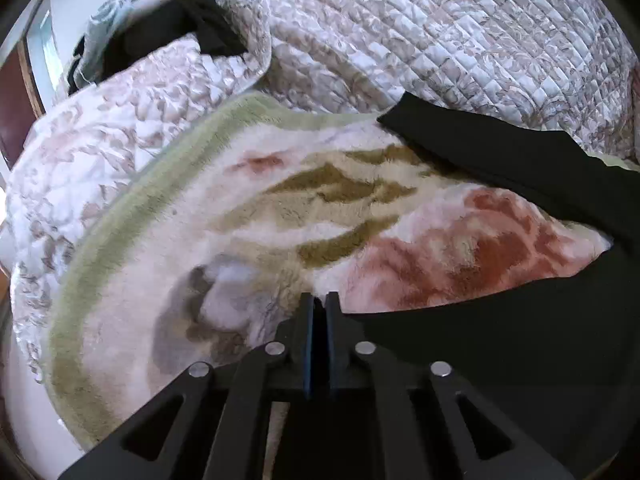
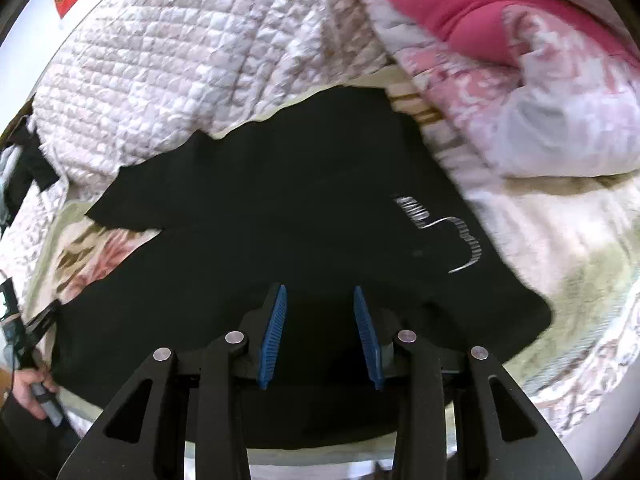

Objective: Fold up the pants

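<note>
Quilt point(image 1: 460, 32), floral blanket point(image 1: 248, 216), pink pillow point(image 2: 460, 12)

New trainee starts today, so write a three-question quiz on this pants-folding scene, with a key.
1. True or false: the right gripper has its jaws clamped together.
2. The black pants lie on: A) a bare wooden floor; B) a floral fleece blanket; C) a metal tray.
3. What colour is the padded bedding beyond the pants in the right wrist view?

Key: 1 false, the jaws stand apart over the pants; 2 B; 3 pink.
</note>
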Tool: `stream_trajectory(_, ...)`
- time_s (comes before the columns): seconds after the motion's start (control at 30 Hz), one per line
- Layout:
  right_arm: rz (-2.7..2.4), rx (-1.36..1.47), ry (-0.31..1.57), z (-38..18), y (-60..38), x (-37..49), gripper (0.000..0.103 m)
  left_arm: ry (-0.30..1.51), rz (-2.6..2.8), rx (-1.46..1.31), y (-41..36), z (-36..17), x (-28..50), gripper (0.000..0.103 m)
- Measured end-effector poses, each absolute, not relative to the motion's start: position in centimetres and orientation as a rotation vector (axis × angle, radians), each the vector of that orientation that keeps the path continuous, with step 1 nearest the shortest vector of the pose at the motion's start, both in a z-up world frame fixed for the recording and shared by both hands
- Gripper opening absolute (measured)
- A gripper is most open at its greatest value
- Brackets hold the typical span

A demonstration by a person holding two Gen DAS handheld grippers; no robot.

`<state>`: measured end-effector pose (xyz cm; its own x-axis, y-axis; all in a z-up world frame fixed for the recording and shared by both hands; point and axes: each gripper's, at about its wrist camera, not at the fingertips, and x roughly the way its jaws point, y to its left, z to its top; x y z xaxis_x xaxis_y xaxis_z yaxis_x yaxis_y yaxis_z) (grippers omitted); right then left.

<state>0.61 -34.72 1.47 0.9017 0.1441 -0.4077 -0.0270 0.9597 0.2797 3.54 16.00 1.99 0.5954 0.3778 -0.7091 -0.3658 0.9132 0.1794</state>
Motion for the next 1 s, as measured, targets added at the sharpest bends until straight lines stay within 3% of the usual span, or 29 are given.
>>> stream_trajectory(0.2, 0.067, 0.29, 0.444, 1.6, -35.8, 0.4, 0.04, 0.819, 0.437, -0.1, 17.9, 3.3, 3.1, 0.011)
stream_trajectory(0.27, 0.087, 0.269, 0.436, 1.9, -35.2, 0.2, 0.049, 0.795, 0.428, -0.102, 17.4, 4.2, 2.4, 0.013)
stream_trajectory(0.37, 0.128, 0.221, 0.437, 2.2, -33.5, 0.0, 0.052, 0.769, 0.392, -0.113, 16.1, 5.6, 1.6, 0.025)
stream_trajectory(0.47, 0.174, 0.177, 0.452, 2.1, -31.9, 0.1, 0.052, 0.773, 0.315, -0.159, 13.6, 6.4, 0.3, 0.031)
stream_trajectory(0.73, 0.139, 0.104, 0.575, -0.1, -30.2, 1.4, 0.052, 0.878, 0.03, -0.099, 3.5, 3.4, -0.1, 0.031)
stream_trajectory(1.0, 0.184, 0.136, 0.524, 0.9, -30.7, -0.1, 0.052, 0.918, 0.022, -0.054, 2.1, 2.8, 0.3, 0.031)
